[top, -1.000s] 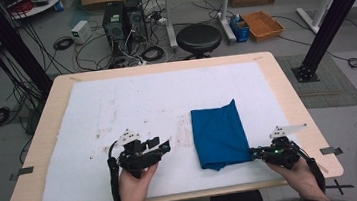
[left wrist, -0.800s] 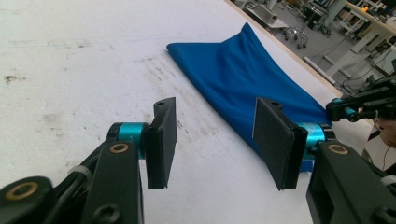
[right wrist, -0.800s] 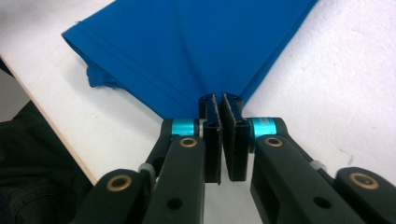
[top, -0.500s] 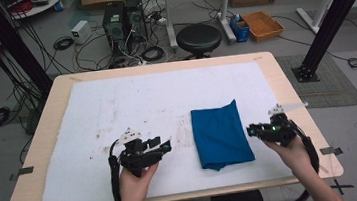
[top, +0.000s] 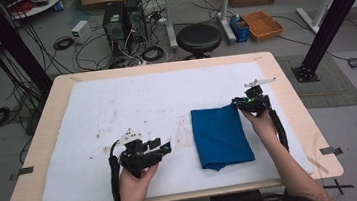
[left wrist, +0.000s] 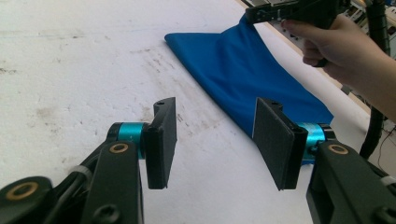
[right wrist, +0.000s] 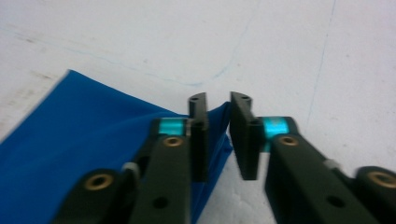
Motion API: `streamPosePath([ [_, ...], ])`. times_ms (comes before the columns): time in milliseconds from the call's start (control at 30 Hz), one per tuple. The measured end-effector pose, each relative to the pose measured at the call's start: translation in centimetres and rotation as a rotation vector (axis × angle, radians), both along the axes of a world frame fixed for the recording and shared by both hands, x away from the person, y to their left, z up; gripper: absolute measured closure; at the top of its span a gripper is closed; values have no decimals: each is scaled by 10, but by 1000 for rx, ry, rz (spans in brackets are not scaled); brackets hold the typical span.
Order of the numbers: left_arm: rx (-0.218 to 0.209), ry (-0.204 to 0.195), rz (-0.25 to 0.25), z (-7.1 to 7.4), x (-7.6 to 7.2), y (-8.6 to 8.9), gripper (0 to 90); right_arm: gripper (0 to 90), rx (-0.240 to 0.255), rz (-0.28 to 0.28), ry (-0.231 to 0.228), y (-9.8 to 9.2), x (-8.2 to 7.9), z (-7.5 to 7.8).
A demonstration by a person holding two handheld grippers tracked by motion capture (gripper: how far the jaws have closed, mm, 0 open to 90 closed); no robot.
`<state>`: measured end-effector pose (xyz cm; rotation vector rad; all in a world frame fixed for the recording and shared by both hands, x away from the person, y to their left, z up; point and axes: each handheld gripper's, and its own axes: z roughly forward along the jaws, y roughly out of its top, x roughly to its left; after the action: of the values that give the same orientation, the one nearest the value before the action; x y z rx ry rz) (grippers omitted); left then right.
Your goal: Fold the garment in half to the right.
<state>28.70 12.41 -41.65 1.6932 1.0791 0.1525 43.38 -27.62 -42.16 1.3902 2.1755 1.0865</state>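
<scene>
Blue cloth (top: 222, 135) lies folded on the white mat (top: 117, 112) toward the tabletop's right edge, long axis running near-to-far. Right gripper (top: 241, 103) sits at its far right corner, jaws just closing, narrow gap, cloth tip between them but pads not clearly pressing. Left gripper (top: 164, 148) is well apart to the cloth's left, half open, empty.

floor: grey, cables (top: 65, 42) | stool (top: 198, 38) | PC tower (top: 114, 24) | orange tray (top: 262, 24)

Cloth (top: 221, 136) on mat (top: 117, 107), right of centre; stool (top: 198, 38) behind table (top: 287, 99).
</scene>
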Motion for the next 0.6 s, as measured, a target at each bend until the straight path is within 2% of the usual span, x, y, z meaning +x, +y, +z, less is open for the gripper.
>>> streamPosePath([
  [33, -1, 0, 2, 0, 0, 0, 496, 888, -5, 2, -10, -1, 1, -2],
  [100, 1, 2, -1, -1, 0, 1, 495, 892, -10, -13, -19, -4, 1, -5],
  [200, 2, 8, -1, -2, 0, 0, 495, 892, -29, -7, -31, -7, 0, -9],
  [300, 3, 8, -4, -2, 0, -2, 495, 891, -54, -7, -24, -7, -1, -11],
  [400, 7, 7, -6, -2, -1, -2, 495, 861, -70, -10, -28, -7, 0, -11],
  [467, 6, 9, -6, -2, -1, -3, 496, 800, -76, -16, -26, -7, 0, -11],
  [600, 6, 10, -8, -2, -1, -2, 495, 773, -51, -40, -39, -12, -9, -3],
])
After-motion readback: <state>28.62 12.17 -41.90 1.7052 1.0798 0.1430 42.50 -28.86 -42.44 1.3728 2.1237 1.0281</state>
